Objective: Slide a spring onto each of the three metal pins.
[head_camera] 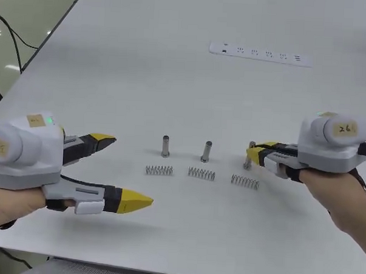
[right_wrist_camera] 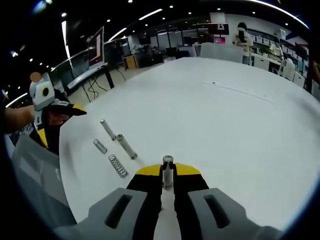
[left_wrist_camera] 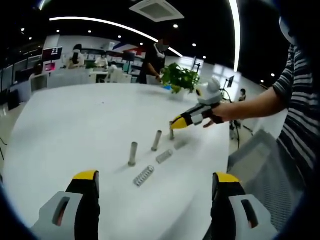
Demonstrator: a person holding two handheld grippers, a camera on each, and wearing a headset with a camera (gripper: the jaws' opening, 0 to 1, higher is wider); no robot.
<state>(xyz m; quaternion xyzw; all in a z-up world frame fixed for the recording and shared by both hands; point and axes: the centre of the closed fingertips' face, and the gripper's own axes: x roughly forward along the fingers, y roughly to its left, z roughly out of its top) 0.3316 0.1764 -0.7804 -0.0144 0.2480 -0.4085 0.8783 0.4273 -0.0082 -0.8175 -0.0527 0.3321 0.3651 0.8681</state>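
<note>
Left tongs (head_camera: 132, 169): I see them spread wide, holding nothing.
Right tongs (head_camera: 253, 153): pinching rightmost pin (right_wrist_camera: 167, 164).
Springs (head_camera: 201, 173): three lying on desk (head_camera: 173, 82).

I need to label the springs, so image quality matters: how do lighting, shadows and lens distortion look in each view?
Head view: soft even light, faint shadow under the left gripper, springs sharp. Left gripper view: fisheye curves the ceiling light strips; farthest spring smears. Right gripper view: same bending, dark surroundings, pin clamped between the jaws crisp.
</note>
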